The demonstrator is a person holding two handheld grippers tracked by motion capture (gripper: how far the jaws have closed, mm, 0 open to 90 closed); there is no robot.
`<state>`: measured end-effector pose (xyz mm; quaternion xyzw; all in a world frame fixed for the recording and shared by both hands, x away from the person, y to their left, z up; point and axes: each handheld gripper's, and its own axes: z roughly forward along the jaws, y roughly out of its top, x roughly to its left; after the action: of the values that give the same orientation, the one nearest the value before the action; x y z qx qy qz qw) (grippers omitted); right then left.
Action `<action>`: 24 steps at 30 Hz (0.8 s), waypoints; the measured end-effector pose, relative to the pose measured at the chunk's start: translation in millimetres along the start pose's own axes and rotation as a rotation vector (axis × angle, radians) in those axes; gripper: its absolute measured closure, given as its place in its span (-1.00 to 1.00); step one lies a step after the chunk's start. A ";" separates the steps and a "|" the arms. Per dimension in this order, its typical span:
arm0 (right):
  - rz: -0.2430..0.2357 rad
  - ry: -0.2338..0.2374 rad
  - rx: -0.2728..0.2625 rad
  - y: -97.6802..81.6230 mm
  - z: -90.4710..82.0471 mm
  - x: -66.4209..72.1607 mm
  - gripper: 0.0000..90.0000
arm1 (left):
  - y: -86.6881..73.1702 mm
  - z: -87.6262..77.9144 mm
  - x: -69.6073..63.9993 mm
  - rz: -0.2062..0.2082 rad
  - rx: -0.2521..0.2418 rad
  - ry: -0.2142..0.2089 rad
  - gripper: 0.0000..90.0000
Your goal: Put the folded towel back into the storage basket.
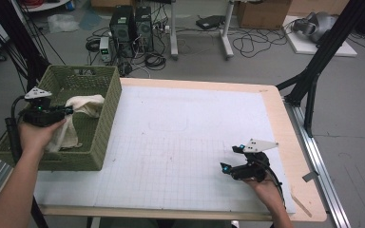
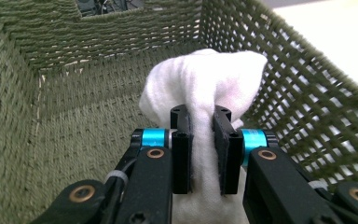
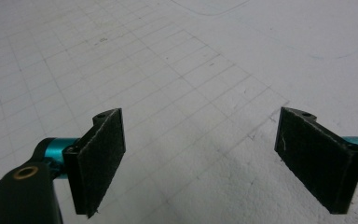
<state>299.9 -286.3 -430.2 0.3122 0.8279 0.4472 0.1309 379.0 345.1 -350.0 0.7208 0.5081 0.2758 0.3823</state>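
Fingers point(image 2: 182, 154) of the left gripper point(image 2: 202, 140) pinch a white cloth point(image 2: 205, 79) inside the green woven basket point(image 1: 107, 114); the placing step looks underway, next calling for release. The right gripper point(image 3: 200, 158) rests wide open and empty over the gridded mat point(image 1: 180, 142)

Looks like a robotics lab: PC towers point(image 1: 132, 28) and tangled cables point(image 1: 252, 42) on the floor, upper frame, behind a gridded bench point(image 1: 180, 142).

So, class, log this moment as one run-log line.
left gripper: shut on white cloth, inside green basket | right gripper: open, empty, over gridded mat
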 end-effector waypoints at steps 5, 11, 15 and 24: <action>0.009 0.005 0.012 -0.9 2.3 0.2 -0.66 | 1.2 7.9 4.5 -0.016 0.021 0.019 0.76; 0.007 0.005 0.017 -1.4 3.7 -0.3 -0.66 | 0.2 16.6 10.8 -0.068 0.083 0.049 0.76; 0.010 0.004 0.019 -1.5 4.2 -0.6 -0.66 | -0.3 21.4 10.1 -0.061 0.146 0.065 0.76; 0.010 0.005 0.015 -1.7 4.3 -1.3 -0.66 | -0.3 25.8 10.5 -0.062 0.195 0.060 0.76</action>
<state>302.4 -285.0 -434.0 0.3164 0.8300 0.4422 0.1243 402.6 348.1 -364.5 0.7300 0.5658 0.2346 0.3030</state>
